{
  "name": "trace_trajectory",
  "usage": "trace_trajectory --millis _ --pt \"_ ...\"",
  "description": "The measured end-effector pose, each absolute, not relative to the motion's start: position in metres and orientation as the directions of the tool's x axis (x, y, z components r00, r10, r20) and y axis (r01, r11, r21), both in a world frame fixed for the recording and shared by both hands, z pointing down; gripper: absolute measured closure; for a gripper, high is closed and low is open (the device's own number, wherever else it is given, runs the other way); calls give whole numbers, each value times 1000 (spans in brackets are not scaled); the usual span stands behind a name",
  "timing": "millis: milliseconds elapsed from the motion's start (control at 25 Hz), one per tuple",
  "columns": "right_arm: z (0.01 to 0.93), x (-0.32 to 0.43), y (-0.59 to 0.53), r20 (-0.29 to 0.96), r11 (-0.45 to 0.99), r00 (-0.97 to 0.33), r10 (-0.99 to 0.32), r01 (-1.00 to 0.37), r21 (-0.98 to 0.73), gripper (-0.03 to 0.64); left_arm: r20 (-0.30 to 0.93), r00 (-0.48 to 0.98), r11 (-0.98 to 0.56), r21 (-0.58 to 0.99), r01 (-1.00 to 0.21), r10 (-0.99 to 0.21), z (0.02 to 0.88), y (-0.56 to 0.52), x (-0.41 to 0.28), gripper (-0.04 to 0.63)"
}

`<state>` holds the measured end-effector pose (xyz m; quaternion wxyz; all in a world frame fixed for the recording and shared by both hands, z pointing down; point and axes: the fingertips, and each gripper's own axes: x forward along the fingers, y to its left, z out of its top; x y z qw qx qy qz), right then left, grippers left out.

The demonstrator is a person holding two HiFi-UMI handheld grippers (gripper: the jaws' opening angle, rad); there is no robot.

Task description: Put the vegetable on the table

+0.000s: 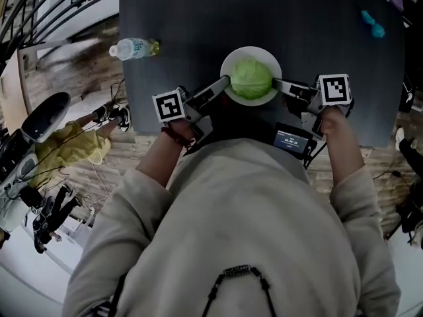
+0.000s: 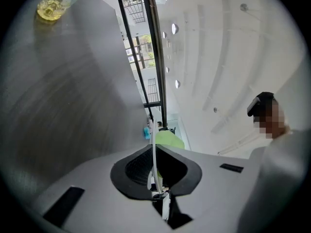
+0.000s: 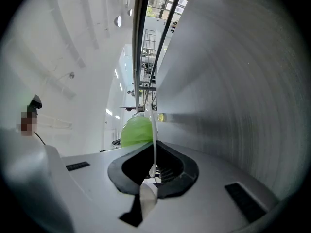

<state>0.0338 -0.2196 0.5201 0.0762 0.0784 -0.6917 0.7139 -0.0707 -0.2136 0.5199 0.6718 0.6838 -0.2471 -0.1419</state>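
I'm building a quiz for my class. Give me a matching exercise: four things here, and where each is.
1 cabbage
2 plate
3 bottle
4 teal object

a lying at the table's left edge
b rim gripped by the left gripper and right gripper
c far right on the table
d on the plate

Pairs: 1-d, 2-b, 3-a, 4-c

Most of the plate (image 1: pixel 232 59) is under the cabbage (image 1: pixel 251 78), and in both gripper views it's just an edge-on sliver. The teal thing (image 1: pixel 373 24) on the table (image 1: pixel 198 18) is too small to tell. Left gripper view's bottle (image 2: pixel 50 8) is blurry and cut off up top.
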Motion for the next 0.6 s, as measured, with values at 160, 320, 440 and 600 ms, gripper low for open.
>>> trace_trajectory --millis 160,320,440,600 --pt "535 32 -222 226 -46 -974 15 -226 -973 591 140 840 24 988 -150 -525 534 -216 -72 574" --pt "548 34 -219 252 -51 -967 28 -253 -966 591 140 841 47 990 -136 -523 550 -213 -69 574" --pt "564 35 -216 285 -82 -958 40 -287 -954 591 157 837 69 987 -142 -524 563 -211 -71 574" --pt "575 31 -220 258 -70 -965 45 -260 -963 591 172 837 85 985 -149 -520 577 -213 -71 574"
